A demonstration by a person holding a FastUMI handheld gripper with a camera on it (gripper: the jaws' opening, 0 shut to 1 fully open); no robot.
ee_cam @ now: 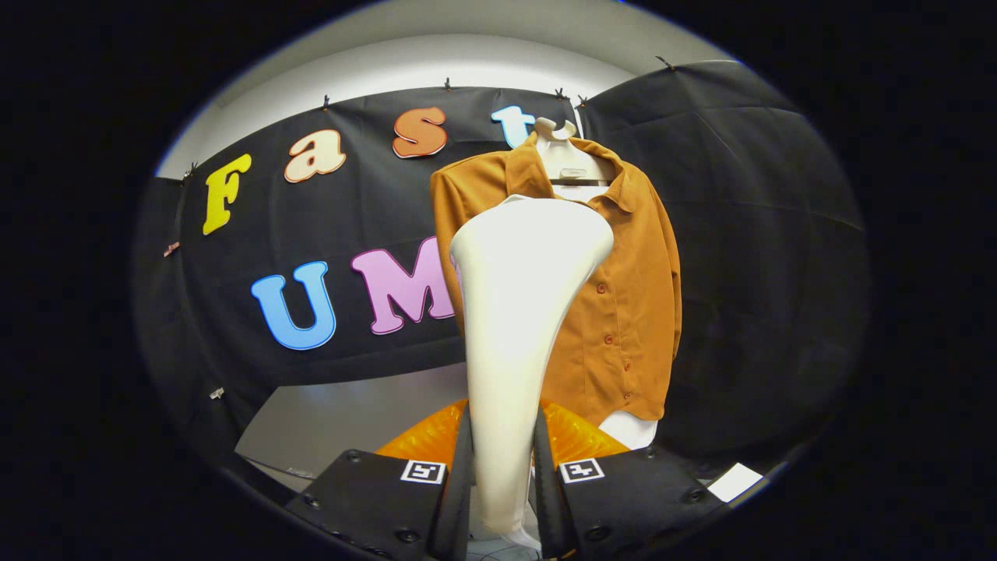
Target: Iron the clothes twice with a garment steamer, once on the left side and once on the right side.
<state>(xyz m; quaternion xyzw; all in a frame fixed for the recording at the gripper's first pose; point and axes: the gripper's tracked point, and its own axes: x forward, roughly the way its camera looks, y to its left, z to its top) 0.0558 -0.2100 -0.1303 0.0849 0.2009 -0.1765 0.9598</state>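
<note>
Both fingers of the gripper (502, 475) are clamped on the white garment steamer (518, 312), whose long axis runs upright, its wide head lifted toward the shirt. Straight ahead, the orange shirt (623, 312) is hung on a mannequin, the steamer head sitting against its left half, so probably that side gets steamed first.

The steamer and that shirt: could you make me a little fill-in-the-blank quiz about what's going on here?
1. The gripper is shut on the white ____.
2. The steamer's wide head points up, in front of the ____ shirt.
3. The shirt hangs on a white ____ form.
4. A row of ____ runs down the shirt's front.

Missing words: steamer; orange-brown; mannequin; buttons
</note>
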